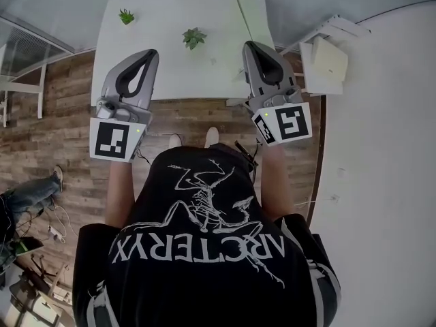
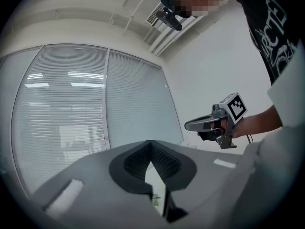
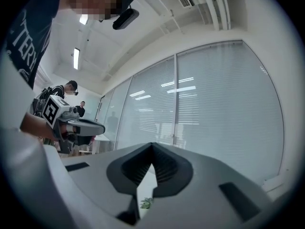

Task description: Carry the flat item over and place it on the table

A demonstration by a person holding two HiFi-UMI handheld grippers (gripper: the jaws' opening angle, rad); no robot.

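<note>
Both the left gripper (image 1: 150, 54) and right gripper (image 1: 250, 46) are closed, empty. The green sheet (image 1: 253, 12) looks thin, light, probably flexible; pinch one edge.

The person wears a black T-shirt (image 1: 204, 251) with a white fossil-skeleton graphic and lettering. The grey left gripper (image 1: 152, 54) and right gripper (image 1: 249, 46) each bear a black-and-white marker cube (image 1: 112, 139).
</note>
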